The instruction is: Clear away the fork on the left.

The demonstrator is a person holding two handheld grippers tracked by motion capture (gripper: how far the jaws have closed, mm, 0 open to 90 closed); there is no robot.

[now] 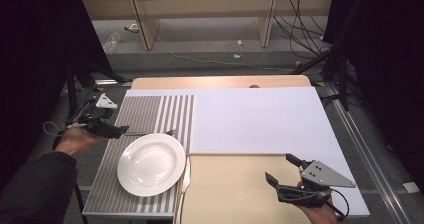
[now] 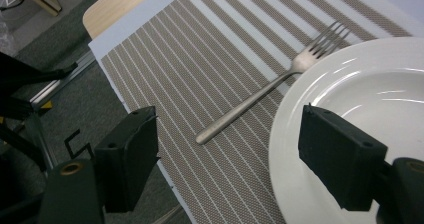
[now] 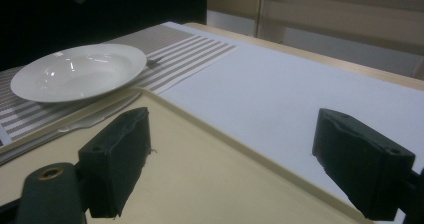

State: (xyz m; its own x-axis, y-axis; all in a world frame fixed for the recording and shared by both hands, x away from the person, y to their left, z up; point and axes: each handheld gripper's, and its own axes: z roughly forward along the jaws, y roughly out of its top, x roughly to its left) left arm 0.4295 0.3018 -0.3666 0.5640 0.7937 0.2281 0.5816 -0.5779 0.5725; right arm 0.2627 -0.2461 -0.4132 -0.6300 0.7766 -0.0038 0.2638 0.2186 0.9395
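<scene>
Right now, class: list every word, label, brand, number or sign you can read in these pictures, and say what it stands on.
None can be read: the plate, fork, striped mat, tray and both grippers, left and right, bear no legible print.

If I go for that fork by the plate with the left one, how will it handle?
The fork looks like thin, stiff metal, so it probably won't bend. It lies flat on the striped placemat, so the left hand-held gripper may struggle to get under it. Its tines sit beside the plate rim, so it may scrape.
</scene>
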